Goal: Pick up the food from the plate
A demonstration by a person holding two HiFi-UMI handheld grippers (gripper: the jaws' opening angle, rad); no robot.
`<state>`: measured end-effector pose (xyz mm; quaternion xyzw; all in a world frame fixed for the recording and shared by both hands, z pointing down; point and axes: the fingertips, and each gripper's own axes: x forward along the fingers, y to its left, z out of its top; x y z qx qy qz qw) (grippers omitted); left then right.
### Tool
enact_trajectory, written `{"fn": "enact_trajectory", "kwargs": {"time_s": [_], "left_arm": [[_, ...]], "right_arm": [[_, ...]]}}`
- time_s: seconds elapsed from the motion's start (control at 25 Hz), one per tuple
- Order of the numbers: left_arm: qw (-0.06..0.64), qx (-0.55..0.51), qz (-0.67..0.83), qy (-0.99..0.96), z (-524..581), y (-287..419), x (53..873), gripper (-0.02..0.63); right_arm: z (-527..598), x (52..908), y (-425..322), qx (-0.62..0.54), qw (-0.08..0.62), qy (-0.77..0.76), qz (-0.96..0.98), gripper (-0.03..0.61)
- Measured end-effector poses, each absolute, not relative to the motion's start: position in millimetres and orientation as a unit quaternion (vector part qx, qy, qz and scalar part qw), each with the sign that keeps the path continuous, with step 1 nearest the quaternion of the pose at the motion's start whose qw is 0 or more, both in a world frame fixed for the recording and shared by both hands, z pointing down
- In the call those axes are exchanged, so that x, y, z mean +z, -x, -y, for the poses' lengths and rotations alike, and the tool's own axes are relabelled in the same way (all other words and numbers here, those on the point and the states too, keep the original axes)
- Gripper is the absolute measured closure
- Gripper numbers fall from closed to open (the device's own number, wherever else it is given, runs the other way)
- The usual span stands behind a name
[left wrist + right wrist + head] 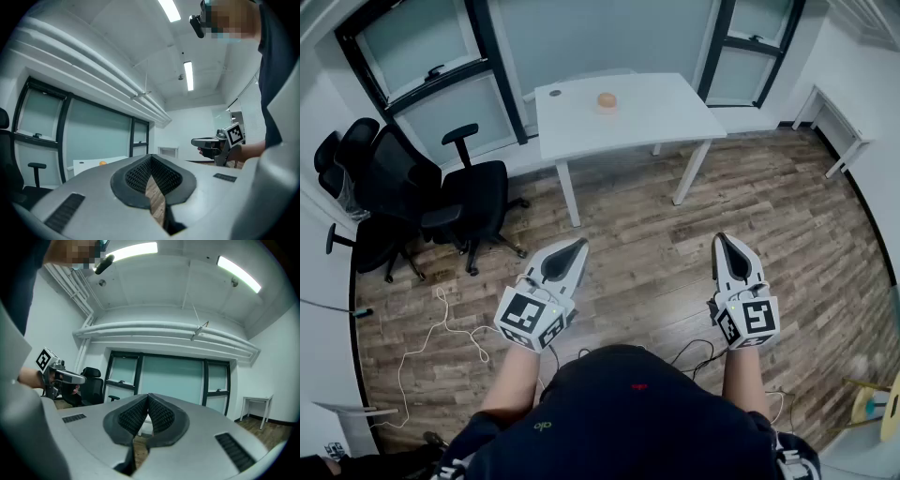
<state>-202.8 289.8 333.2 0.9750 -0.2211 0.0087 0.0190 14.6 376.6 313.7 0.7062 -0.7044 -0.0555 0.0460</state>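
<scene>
I note a white table [661,117] on the wood floor [656,253], set close to the dark-framed windows [422,56]. Left of it, black office chairs [478,192] are bunched together. A thin white cable [441,328] trails over the boards at left. A small white side table [836,131] stands by the right wall. Long ceiling lights [236,273] are lit.

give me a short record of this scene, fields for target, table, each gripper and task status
target: food, round and orange, on a small plate
table: white table, across the wood floor, well ahead of the person
left gripper: left gripper shut, empty, held low in front
right gripper: right gripper shut, empty, level with the left
nearby: black office chairs left of the table
status: food not yet reached
</scene>
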Motion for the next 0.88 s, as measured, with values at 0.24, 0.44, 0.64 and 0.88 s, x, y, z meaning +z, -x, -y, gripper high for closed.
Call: {"fn": "enact_trajectory", "kwargs": {"time_s": [0.24,0.44,0.64,0.88], "left_arm": [[0.012,0.013,0.229,-0.973,-285.1,213.2,332.1,0.594],[0.015,0.020,0.237,-0.971,-284.7,219.5,334.9,0.594],[0.019,0.023,0.241,-0.970,-287.9,221.4,337.0,0.594],[0.022,0.028,0.246,-0.969,-291.4,217.4,341.4,0.594]], "right_arm": [[-366.6,317.3,-7.0,-0.053,0.043,-0.701,0.710,0.554],[-363.6,317.2,-3.3,-0.054,0.032,-0.698,0.713,0.554],[-365.7,319.4,-2.2,-0.051,0.026,-0.697,0.714,0.554],[-367.6,327.7,-7.4,-0.043,0.024,-0.694,0.718,0.554]]}}
